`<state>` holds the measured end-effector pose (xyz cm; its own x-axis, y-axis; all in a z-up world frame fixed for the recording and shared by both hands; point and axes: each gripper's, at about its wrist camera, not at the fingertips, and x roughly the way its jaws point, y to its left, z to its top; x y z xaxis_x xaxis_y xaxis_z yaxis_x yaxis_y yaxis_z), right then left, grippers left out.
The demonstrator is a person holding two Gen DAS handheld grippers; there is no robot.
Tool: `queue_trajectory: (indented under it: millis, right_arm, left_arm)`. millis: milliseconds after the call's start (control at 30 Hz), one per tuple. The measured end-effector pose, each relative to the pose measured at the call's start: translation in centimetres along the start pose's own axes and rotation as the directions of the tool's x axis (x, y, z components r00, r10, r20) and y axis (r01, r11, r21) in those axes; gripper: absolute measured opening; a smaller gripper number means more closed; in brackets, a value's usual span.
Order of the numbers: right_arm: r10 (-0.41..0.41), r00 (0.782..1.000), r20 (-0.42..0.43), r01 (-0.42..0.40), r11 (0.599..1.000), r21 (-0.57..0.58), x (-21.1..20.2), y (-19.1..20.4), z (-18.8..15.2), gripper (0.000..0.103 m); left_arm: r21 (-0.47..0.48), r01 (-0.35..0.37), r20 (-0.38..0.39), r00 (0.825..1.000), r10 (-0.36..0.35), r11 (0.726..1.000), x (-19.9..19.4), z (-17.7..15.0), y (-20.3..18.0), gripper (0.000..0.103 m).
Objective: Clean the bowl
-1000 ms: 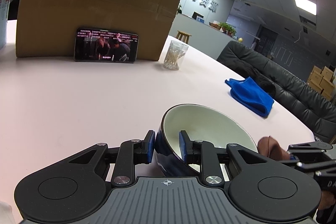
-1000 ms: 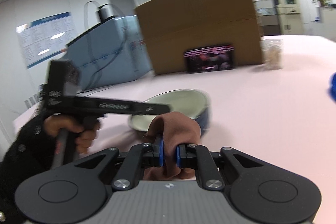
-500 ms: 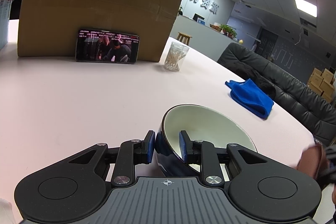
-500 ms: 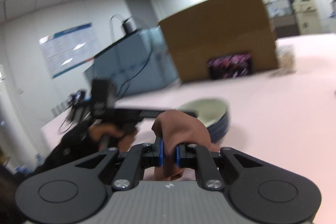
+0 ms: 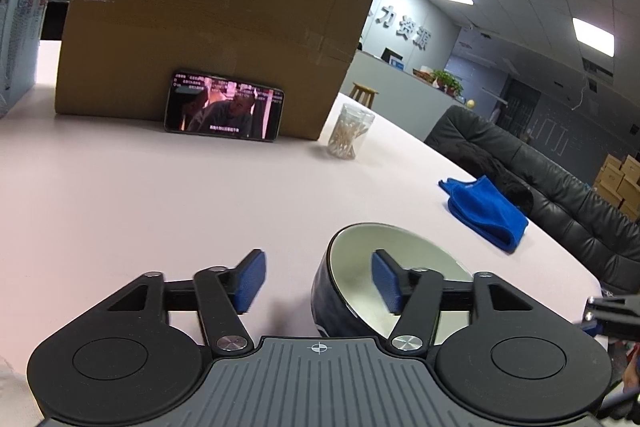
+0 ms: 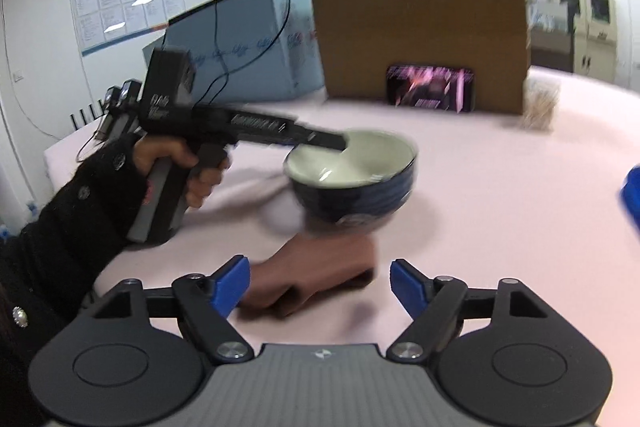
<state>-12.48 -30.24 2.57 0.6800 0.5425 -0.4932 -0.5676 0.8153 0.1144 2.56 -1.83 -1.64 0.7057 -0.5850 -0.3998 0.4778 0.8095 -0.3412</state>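
A dark blue bowl [image 5: 360, 291] with a white inside stands on the pink table [image 5: 160, 195]. My left gripper [image 5: 318, 281] is open, with one finger inside the bowl and the other outside its near wall. In the right wrist view the bowl [image 6: 354, 183] is blurred, with the left gripper's finger reaching over its rim. A brown cloth [image 6: 308, 279] lies on the table just in front of the bowl. My right gripper [image 6: 320, 287] is open around the cloth's near end and holds nothing.
A large cardboard box [image 5: 208, 39] stands at the back with a phone [image 5: 224, 113] playing video leaning on it. A clear jar of sticks [image 5: 348, 137] stands beside it. A blue cloth [image 5: 486, 209] lies near the table's right edge. A black sofa [image 5: 560, 195] is beyond.
My left gripper has opened and let go of the bowl's rim. My right gripper has opened and released the brown cloth, which now lies on the table in front of the bowl.
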Motion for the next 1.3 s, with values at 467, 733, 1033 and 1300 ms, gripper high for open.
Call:
queue_trajectory:
  millis: [467,733,1033,1300]
  right_arm:
    - [-0.179,0.919,0.351,0.192,0.981,-0.005,2.6,-5.6,3.6,0.103]
    - [-0.263,0.87,0.418,0.264,0.963,0.058,5.7,-10.0,4.2,0.103]
    - [-0.403,0.794,0.456,0.384,0.913,0.139,7.9,-12.5,4.1,0.103]
    - [-0.469,0.79,0.395,0.462,0.879,0.12,9.3,-12.8,2.9,0.103]
  left_arm:
    - [-0.04,-0.166,0.283,0.944,0.17,0.985,-3.5,1.6,0.9,0.103]
    - [0.015,-0.401,0.456,0.818,0.351,0.916,-4.5,2.1,-0.2,0.103]
    - [-0.008,-0.539,0.466,0.743,0.48,0.842,-3.6,2.4,-0.2,0.103]
    - [0.019,-0.632,0.455,0.696,0.556,0.775,-2.5,1.4,-0.2,0.103]
